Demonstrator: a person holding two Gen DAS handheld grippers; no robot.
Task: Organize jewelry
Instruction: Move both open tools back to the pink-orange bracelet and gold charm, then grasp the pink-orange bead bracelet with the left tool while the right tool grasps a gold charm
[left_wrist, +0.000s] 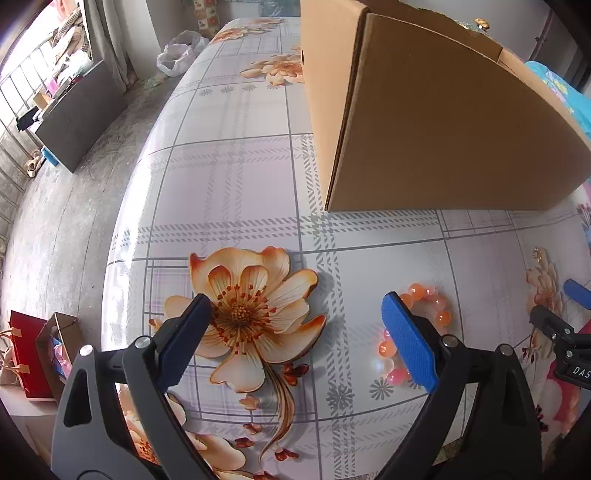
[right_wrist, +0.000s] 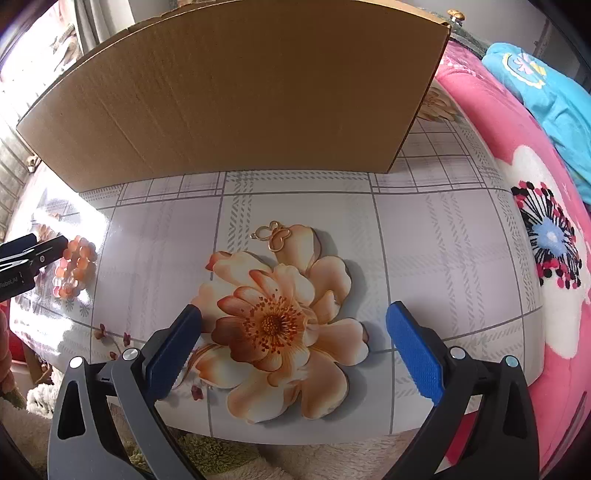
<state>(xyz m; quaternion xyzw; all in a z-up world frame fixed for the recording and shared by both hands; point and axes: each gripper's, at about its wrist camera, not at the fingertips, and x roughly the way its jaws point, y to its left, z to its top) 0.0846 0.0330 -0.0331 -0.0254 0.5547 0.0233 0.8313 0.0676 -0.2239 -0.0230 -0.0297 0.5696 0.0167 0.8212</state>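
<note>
An orange bead bracelet (left_wrist: 424, 325) lies on the flowered tablecloth, partly hidden behind the right finger of my open left gripper (left_wrist: 295, 314); it also shows in the right wrist view (right_wrist: 75, 267). A gold butterfly pendant (right_wrist: 272, 234) lies on the cloth ahead of my open, empty right gripper (right_wrist: 293, 325); it also shows faintly in the left wrist view (left_wrist: 540, 255). A big cardboard box (left_wrist: 424, 122) stands behind both pieces, and in the right wrist view (right_wrist: 240, 96) too. The right gripper's fingertips (left_wrist: 576, 293) show at the left view's right edge.
The table (left_wrist: 229, 184) drops off to a concrete floor at the left, with a white plastic bag (left_wrist: 181, 51) and a red paper bag (left_wrist: 26, 354) there. A pink flowered blanket (right_wrist: 524, 206) and a blue cloth (right_wrist: 546, 96) lie right of the table.
</note>
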